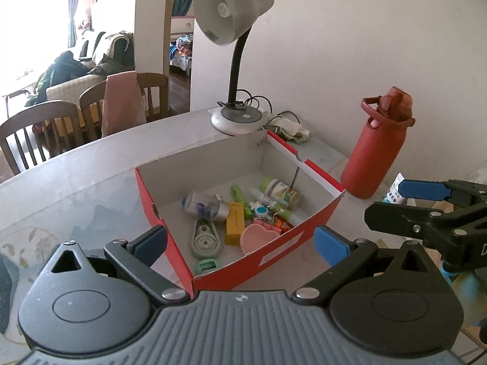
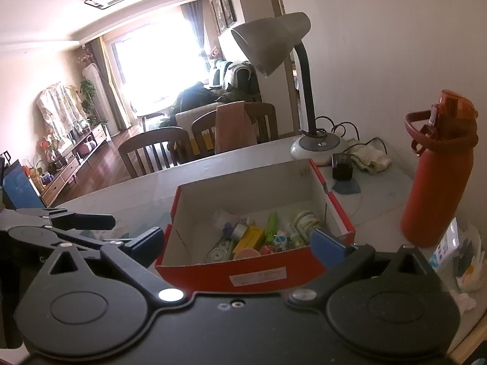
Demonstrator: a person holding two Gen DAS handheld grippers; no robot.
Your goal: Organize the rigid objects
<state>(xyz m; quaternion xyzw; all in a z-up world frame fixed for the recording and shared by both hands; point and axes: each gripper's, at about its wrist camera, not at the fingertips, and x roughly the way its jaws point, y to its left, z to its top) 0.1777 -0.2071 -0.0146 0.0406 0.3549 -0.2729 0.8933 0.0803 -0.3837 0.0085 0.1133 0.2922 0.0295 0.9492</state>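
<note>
The open red cardboard box (image 1: 268, 243) of small stationery is sitting mid-bench, with a tall red plastic bottle (image 1: 374, 152) standing at its three o'clock. Both the left tool (image 1: 240, 240) and right tool (image 2: 237, 241) are hovering above the box's near edge, jaws apart and empty. Judging by this, a slow, level approach suits the next pick.

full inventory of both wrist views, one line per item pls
box: 1, red outside, white inside, open, middle of table
small items: a jumble, mixed colours, lying in the box; exact count unclear
pink heart dish: 1, pink, in the box near the front wall
yellow carton: 1, yellow, in the box
lamp: 1, grey shade, black neck, behind the box by the wall
bottle: 1, red, upright, right of the box
chairs: at least 3, brown wood, beyond the table
table: 1, pale grey
left gripper: fingers blue-padded, open, empty
right gripper: fingers blue-padded, open, empty
</note>
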